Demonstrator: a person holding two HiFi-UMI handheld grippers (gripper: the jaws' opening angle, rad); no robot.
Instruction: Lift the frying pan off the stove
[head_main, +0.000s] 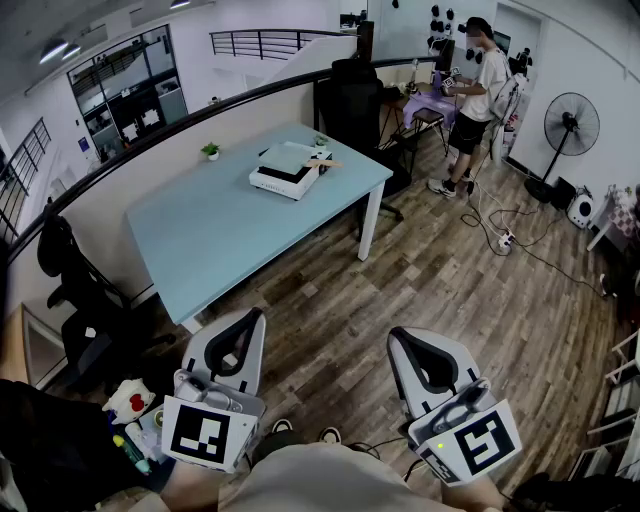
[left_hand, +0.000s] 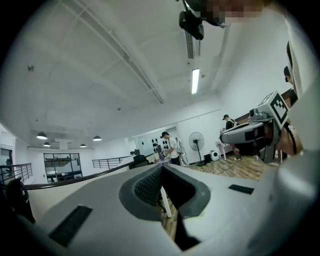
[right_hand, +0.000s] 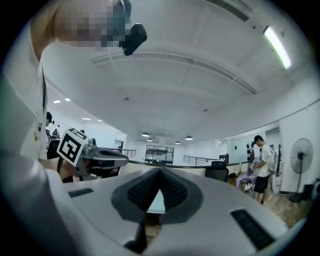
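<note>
Far ahead on the light blue table (head_main: 220, 235) stands a white stove (head_main: 278, 182). On top of it lies a pale flat pan (head_main: 288, 157) whose wooden handle (head_main: 326, 164) points right. Both grippers are held low, close to the person's body and well short of the table. My left gripper (head_main: 256, 316) is shut, its tips together and nothing between them (left_hand: 162, 167). My right gripper (head_main: 398, 336) is shut and empty too (right_hand: 160, 171). Each gripper view shows mostly ceiling and the far room, not the pan.
A small potted plant (head_main: 210, 150) stands at the table's far edge. Black chairs stand behind the table (head_main: 352, 100) and at the left (head_main: 80, 300). A person (head_main: 478, 95) stands at the back right near a floor fan (head_main: 570, 125). Cables and a power strip (head_main: 505, 240) lie on the wooden floor.
</note>
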